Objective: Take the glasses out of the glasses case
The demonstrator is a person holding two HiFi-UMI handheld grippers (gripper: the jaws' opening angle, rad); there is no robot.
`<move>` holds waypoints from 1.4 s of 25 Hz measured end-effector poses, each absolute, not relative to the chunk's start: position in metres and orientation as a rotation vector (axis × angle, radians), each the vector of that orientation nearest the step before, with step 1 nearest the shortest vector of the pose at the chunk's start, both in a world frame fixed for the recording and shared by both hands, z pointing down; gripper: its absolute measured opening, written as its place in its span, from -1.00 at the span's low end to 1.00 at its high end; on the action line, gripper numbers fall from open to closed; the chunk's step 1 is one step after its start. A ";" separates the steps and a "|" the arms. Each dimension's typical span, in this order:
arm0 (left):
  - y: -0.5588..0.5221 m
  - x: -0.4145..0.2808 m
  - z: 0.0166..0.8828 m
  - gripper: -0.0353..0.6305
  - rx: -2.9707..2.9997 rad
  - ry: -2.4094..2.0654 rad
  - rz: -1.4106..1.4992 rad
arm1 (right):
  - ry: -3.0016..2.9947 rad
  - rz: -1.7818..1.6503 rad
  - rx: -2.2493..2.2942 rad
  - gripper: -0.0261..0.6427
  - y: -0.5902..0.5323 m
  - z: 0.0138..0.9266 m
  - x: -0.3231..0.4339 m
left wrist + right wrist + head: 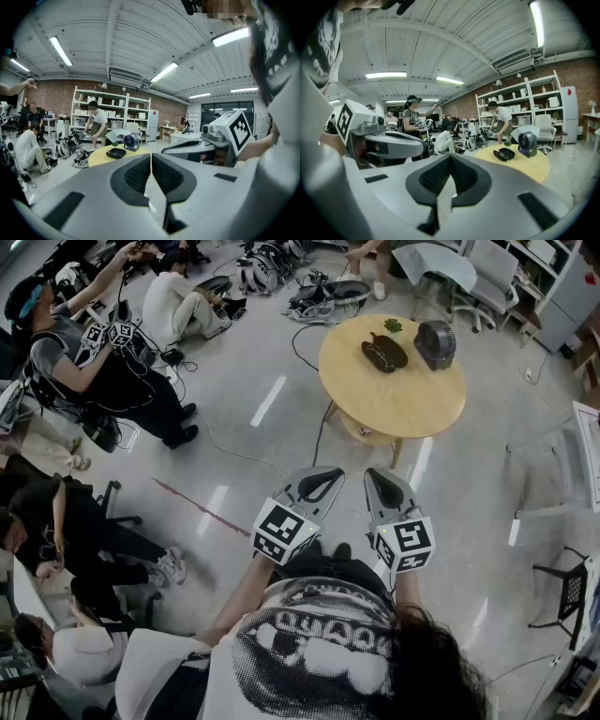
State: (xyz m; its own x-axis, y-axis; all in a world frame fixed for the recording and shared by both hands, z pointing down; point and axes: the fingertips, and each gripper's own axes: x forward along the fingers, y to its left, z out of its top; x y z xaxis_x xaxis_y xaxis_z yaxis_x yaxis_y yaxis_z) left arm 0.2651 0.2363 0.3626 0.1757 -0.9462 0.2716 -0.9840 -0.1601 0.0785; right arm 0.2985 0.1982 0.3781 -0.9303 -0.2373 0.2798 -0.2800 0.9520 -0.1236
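Two hand-held grippers are held side by side, close to the chest of a person in a white T-shirt (319,652) with a black print. Both are closed and empty. The left hand-held gripper (322,474) is a smooth, pale grey plastic shell that tapers to a blunt point. In the left gripper view its two black, finely ribbed pads meet along a thin line with nothing between them. The right hand-held gripper (382,476) has the same shape, and the right gripper view shows its textured black pads pressed together in the same way, holding nothing. Each carries a white cube at its rear, the left cube (284,531) and the right cube (404,546), printed with black square markers. Well apart from both, across a stretch of glossy grey floor (281,427), stands a round surface (403,404) with a pale yellow wooden top. The glasses case (384,353) lies on it toward the far side. It is a dark, oval clamshell that appears to lie open in two shallow halves, and it is too small to tell whether glasses are inside. Just beside it on the right stands a small dark grey fan (435,343) with a round grille. A small green thing (393,325) lies near the far edge behind the case. Off to the left, a person in a white shirt (173,301) sits on the floor.
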 end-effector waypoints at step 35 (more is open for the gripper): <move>0.174 0.162 0.395 -0.84 2.112 -1.866 0.273 | -2.781 0.278 0.249 -0.94 0.135 0.416 0.188</move>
State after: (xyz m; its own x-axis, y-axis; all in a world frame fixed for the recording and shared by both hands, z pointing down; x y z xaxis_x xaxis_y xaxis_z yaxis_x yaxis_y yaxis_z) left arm 0.1616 0.1744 0.3955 0.1336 -0.9304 0.3413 -0.9892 -0.1040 0.1037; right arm 0.1879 0.1348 0.4159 -0.9289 -0.1385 0.3436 -0.2038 0.9655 -0.1619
